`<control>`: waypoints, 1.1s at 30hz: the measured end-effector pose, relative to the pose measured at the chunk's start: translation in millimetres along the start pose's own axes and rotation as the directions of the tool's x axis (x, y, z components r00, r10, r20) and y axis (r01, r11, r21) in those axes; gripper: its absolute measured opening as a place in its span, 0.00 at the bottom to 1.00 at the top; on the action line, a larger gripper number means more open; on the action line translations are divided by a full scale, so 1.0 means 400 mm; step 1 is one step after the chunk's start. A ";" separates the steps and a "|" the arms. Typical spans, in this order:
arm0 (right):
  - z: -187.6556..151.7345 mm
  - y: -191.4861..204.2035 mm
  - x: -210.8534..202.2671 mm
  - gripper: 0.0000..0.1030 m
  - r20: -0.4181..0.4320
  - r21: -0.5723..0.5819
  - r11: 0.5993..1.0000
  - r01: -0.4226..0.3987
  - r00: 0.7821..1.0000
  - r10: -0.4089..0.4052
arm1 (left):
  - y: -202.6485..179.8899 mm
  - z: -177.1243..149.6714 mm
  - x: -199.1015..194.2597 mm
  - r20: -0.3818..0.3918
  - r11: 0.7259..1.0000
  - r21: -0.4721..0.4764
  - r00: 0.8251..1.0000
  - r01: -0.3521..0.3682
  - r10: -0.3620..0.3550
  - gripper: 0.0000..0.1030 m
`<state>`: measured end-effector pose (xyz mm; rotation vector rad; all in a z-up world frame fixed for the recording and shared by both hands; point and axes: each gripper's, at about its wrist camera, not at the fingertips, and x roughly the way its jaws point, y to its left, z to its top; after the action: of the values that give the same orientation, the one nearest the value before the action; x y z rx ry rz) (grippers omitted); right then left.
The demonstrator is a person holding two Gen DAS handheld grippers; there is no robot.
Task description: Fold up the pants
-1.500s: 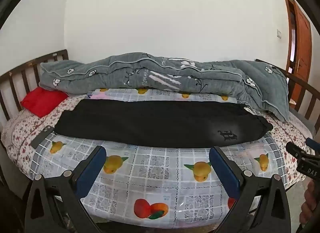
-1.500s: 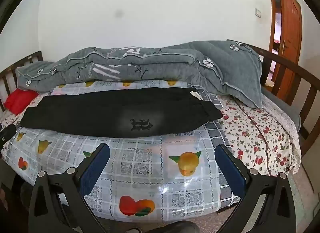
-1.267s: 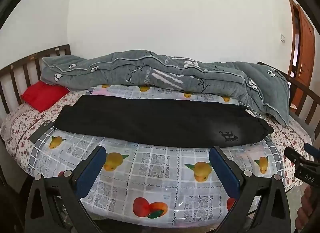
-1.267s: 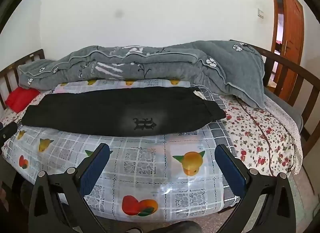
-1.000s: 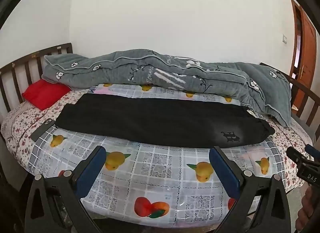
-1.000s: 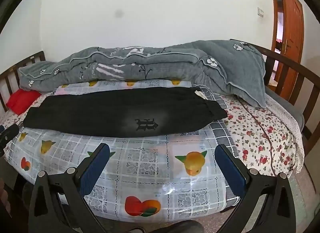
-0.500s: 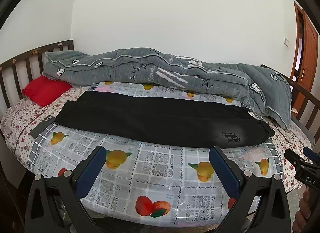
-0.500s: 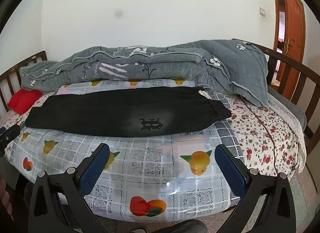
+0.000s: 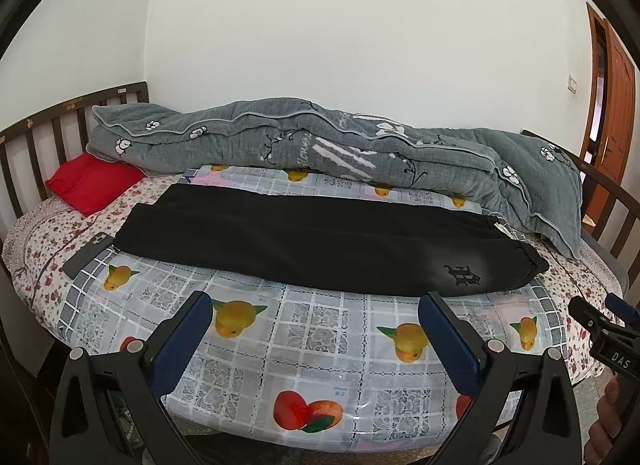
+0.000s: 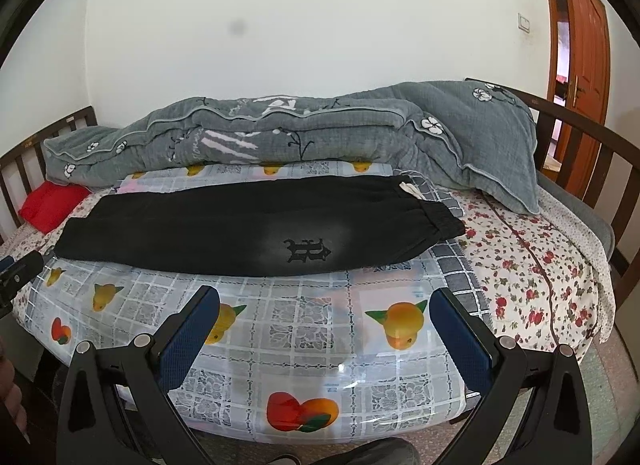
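Note:
Black pants [image 9: 320,241] lie flat and lengthwise across the bed on a fruit-print plastic cover [image 9: 320,337], waistband to the right, a dark emblem near that end. They also show in the right wrist view [image 10: 248,233]. My left gripper [image 9: 316,305] is open and empty, held in front of the bed's near edge, short of the pants. My right gripper [image 10: 326,297] is open and empty, also in front of the near edge, toward the waistband end.
A rolled grey quilt [image 9: 340,153] lies along the back of the bed. A red pillow [image 9: 92,181] sits at the far left. A dark phone [image 9: 86,253] lies by the leg end. Wooden rails [image 10: 580,137] bound the bed. A door [image 10: 580,45] stands at right.
Both grippers have risen a little and drifted slightly toward the bed, so the pants sit a bit lower and larger in both views. Both stay open and empty.

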<state>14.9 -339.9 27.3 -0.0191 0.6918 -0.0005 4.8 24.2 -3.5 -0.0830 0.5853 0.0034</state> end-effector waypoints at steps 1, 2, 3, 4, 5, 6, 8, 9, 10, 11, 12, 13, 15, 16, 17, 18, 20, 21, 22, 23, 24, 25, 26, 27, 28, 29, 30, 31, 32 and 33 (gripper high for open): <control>0.000 0.000 -0.001 1.00 0.001 0.002 1.000 -0.001 1.000 0.001 | 0.000 0.000 0.000 0.000 1.000 0.001 1.000 0.002 -0.002 1.00; 0.002 -0.001 -0.002 1.00 0.001 0.003 1.000 -0.001 1.000 0.001 | 0.000 0.001 -0.002 0.001 1.000 0.003 1.000 0.003 -0.003 1.00; 0.002 -0.001 -0.004 1.00 0.002 0.004 1.000 -0.003 1.000 0.003 | 0.000 0.002 -0.006 0.002 1.000 0.004 1.000 0.003 -0.003 1.00; 0.002 -0.002 -0.005 1.00 0.003 0.005 1.000 -0.004 1.000 0.004 | -0.001 0.003 -0.009 0.003 1.000 0.006 1.000 0.002 -0.002 1.00; 0.002 -0.001 -0.007 1.00 0.003 0.006 1.000 -0.004 1.000 0.004 | -0.002 0.003 -0.010 0.004 1.000 0.007 1.000 0.002 -0.002 1.00; 0.003 -0.001 -0.008 1.00 0.004 0.006 1.000 -0.005 1.000 0.005 | -0.002 0.004 -0.011 0.004 1.000 0.007 1.000 0.003 -0.003 1.00; 0.003 -0.001 -0.008 1.00 0.004 0.008 1.000 -0.006 1.000 0.006 | -0.004 0.004 -0.012 0.004 1.000 0.008 1.000 0.002 -0.002 1.00; 0.004 -0.002 -0.007 1.00 0.003 0.010 1.000 -0.007 1.000 0.007 | -0.006 0.004 -0.015 0.005 1.000 0.009 1.000 0.002 -0.002 1.00; 0.004 -0.002 -0.007 1.00 0.004 0.011 1.000 -0.008 1.000 0.007 | -0.007 0.005 -0.016 0.005 1.000 0.010 1.000 0.003 -0.003 1.00; 0.004 -0.002 -0.008 1.00 0.004 0.012 1.000 -0.008 1.000 0.008 | -0.007 0.004 -0.015 0.004 1.000 0.009 1.000 0.002 -0.003 1.00; 0.004 -0.002 -0.009 1.00 0.004 0.014 1.000 -0.008 1.000 0.008 | -0.007 0.005 -0.017 0.005 1.000 0.010 1.000 0.002 -0.002 1.00; 0.004 -0.002 -0.008 1.00 0.003 0.013 1.000 -0.008 1.000 0.008 | -0.008 0.005 -0.017 0.005 1.000 0.010 1.000 0.002 -0.002 1.00; 0.003 -0.003 -0.010 1.00 0.005 0.013 1.000 -0.009 1.000 0.009 | -0.008 0.006 -0.018 0.004 1.000 0.010 1.000 0.006 -0.006 1.00; 0.003 -0.003 -0.009 1.00 0.004 0.013 1.000 -0.009 1.000 0.008 | -0.009 0.007 -0.018 0.004 1.000 0.012 1.000 0.006 -0.006 1.00; 0.003 -0.003 -0.009 1.00 0.003 0.013 1.000 -0.009 1.000 0.009 | -0.012 0.007 -0.020 0.005 1.000 0.015 1.000 0.005 -0.005 1.00; 0.003 -0.003 -0.010 1.00 0.004 0.012 1.000 -0.009 1.000 0.009 | -0.014 0.005 -0.022 0.006 1.000 0.017 1.000 0.004 -0.005 1.00; 0.004 -0.003 -0.011 1.00 0.005 0.011 1.000 -0.007 1.000 0.007 | -0.017 0.006 -0.024 0.007 1.000 0.019 1.000 0.007 -0.007 1.00; 0.003 -0.003 -0.011 1.00 0.005 0.012 1.000 -0.008 1.000 0.008 | -0.017 0.006 -0.025 0.007 1.000 0.019 1.000 0.007 -0.007 1.00; 0.003 -0.004 -0.013 1.00 0.006 0.013 1.000 -0.008 1.000 0.008 | -0.017 0.006 -0.025 0.007 1.000 0.019 1.000 0.006 -0.006 1.00; 0.003 -0.003 -0.012 1.00 0.006 0.012 1.000 -0.008 1.000 0.008 | -0.017 0.006 -0.026 0.006 1.000 0.019 1.000 0.006 -0.006 1.00; 0.003 -0.003 -0.014 1.00 0.007 0.013 1.000 -0.008 1.000 0.007 | -0.017 0.005 -0.026 0.006 1.000 0.020 1.000 0.007 -0.007 1.00; 0.003 -0.003 -0.014 1.00 0.007 0.013 1.000 -0.007 1.000 0.007 | -0.016 0.004 -0.027 0.006 1.000 0.020 1.000 0.006 -0.006 1.00; 0.003 -0.004 -0.017 1.00 0.010 0.013 1.000 -0.008 1.000 0.008 | -0.015 0.004 -0.030 0.008 1.000 0.020 1.000 0.006 -0.006 1.00; 0.003 -0.004 -0.019 1.00 0.012 0.013 1.000 -0.009 1.000 0.009 | -0.015 0.004 -0.029 0.008 1.000 0.020 1.000 0.007 -0.008 1.00; 0.003 -0.003 -0.022 1.00 0.014 0.014 1.000 -0.009 1.000 0.009 | -0.015 0.005 -0.029 0.007 1.000 0.020 1.000 0.006 -0.007 1.00; 0.003 -0.003 -0.025 1.00 0.016 0.015 1.000 -0.010 1.000 0.010 | -0.014 0.004 -0.031 0.009 1.000 0.019 1.000 0.006 -0.006 1.00; 0.004 -0.005 -0.028 1.00 0.017 0.016 1.000 -0.011 1.000 0.011 | -0.014 0.004 -0.034 0.010 1.000 0.019 1.000 0.006 -0.006 1.00; 0.003 -0.004 -0.031 1.00 0.019 0.016 1.000 -0.012 1.000 0.012 | -0.012 0.004 -0.037 0.011 1.000 0.018 1.000 0.006 -0.006 1.00; 0.003 -0.003 -0.034 1.00 0.020 0.014 1.000 -0.011 1.000 0.011 | -0.009 0.004 -0.040 0.013 1.000 0.017 1.000 0.007 -0.007 1.00; 0.004 -0.002 -0.036 1.00 0.020 0.013 1.000 -0.010 1.000 0.010 | -0.008 0.004 -0.041 0.014 1.000 0.017 1.000 0.007 -0.007 1.00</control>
<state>4.7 -340.7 37.7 -0.0029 0.6721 0.0044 -8.0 21.6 7.3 -0.0685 0.5709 -0.0080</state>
